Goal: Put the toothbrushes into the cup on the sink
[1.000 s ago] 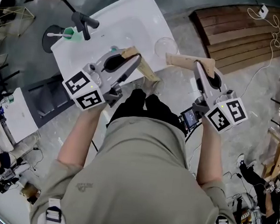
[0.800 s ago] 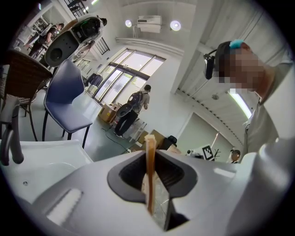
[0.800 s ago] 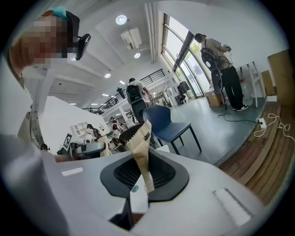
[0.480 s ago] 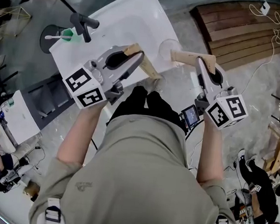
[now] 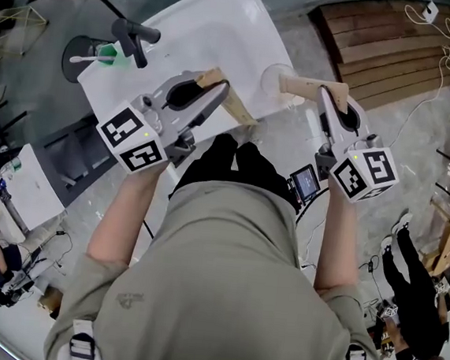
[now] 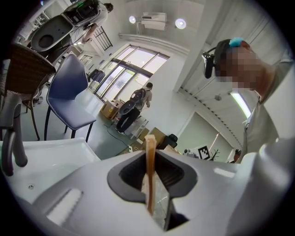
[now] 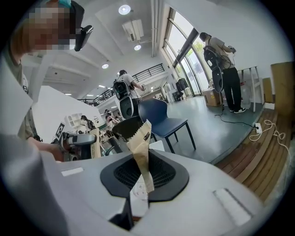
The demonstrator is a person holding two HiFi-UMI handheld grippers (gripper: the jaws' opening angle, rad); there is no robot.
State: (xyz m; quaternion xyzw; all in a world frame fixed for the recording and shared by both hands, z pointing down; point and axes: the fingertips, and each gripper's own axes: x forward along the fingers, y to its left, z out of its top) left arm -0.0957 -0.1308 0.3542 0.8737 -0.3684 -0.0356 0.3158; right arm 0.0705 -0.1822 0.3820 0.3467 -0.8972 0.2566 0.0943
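My left gripper [image 5: 215,97] is shut on a flat brown paper toothbrush pack [image 5: 231,105] that sticks out over the near edge of the white sink [image 5: 217,20]. In the left gripper view the pack [image 6: 150,166] stands edge-on between the jaws of that gripper [image 6: 154,198]. My right gripper [image 5: 327,94] is shut on a second brown paper pack [image 5: 305,88], whose zigzag-cut end [image 7: 140,147] rises from its jaws [image 7: 138,193]. A clear cup [image 5: 276,76] sits on the sink's right rim, close to that pack's tip. A green cup [image 5: 114,54] holding a white toothbrush stands left of the faucet [image 5: 132,33].
Wooden planks [image 5: 389,41] with a white cable [image 5: 440,45] lie on the floor right of the sink. A white table [image 5: 27,184] stands at the left. People stand at the lower left and right edges. A blue chair [image 6: 69,99] stands beyond the sink.
Both grippers have drifted a little toward the sink, each still holding its pack. The right pack's tip now lies nearer the clear cup.
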